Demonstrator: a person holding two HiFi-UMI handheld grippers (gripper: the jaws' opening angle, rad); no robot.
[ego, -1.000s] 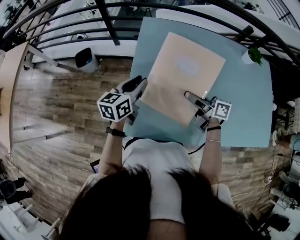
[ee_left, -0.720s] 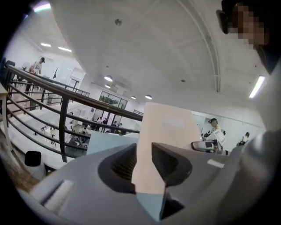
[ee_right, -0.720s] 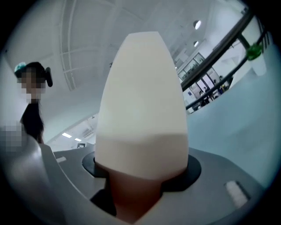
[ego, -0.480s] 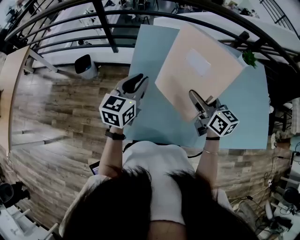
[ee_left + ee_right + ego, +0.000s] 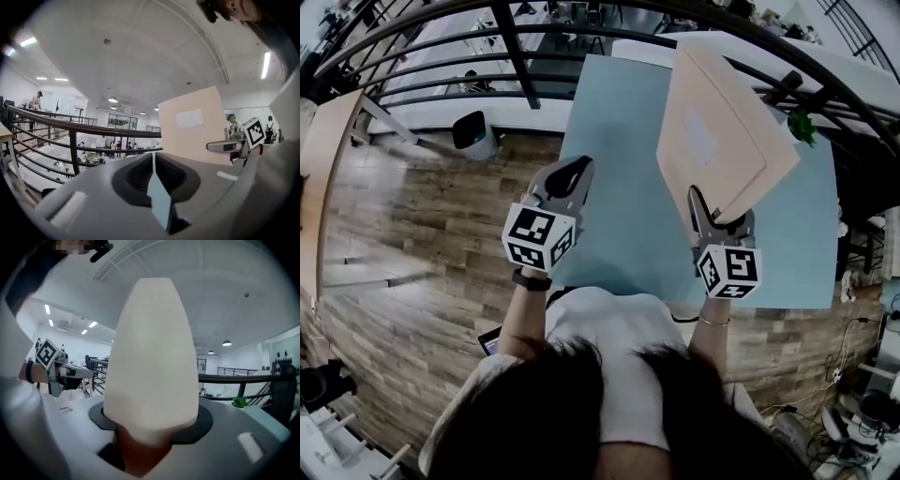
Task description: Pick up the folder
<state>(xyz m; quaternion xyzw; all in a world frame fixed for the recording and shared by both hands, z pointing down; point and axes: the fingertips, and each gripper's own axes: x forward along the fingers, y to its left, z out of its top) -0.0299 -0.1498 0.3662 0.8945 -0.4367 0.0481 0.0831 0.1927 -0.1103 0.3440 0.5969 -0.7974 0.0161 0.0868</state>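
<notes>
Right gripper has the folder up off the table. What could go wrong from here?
1. The right gripper, its jaws just closing further, pinches the folder only at its lower edge. Most of it stands above, so it may pivot or slip.
2. The left gripper has just closed on nothing, apart from the folder, so nothing backs it up.
3. Its top looks close to the railing and might knock it.

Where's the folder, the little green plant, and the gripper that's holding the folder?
folder point(image 5: 722, 122), head view, middle of its beige cover.
green plant point(image 5: 802, 121), head view, its leaves.
right gripper point(image 5: 722, 217), head view, between its fingertips at the folder's lower edge.
</notes>
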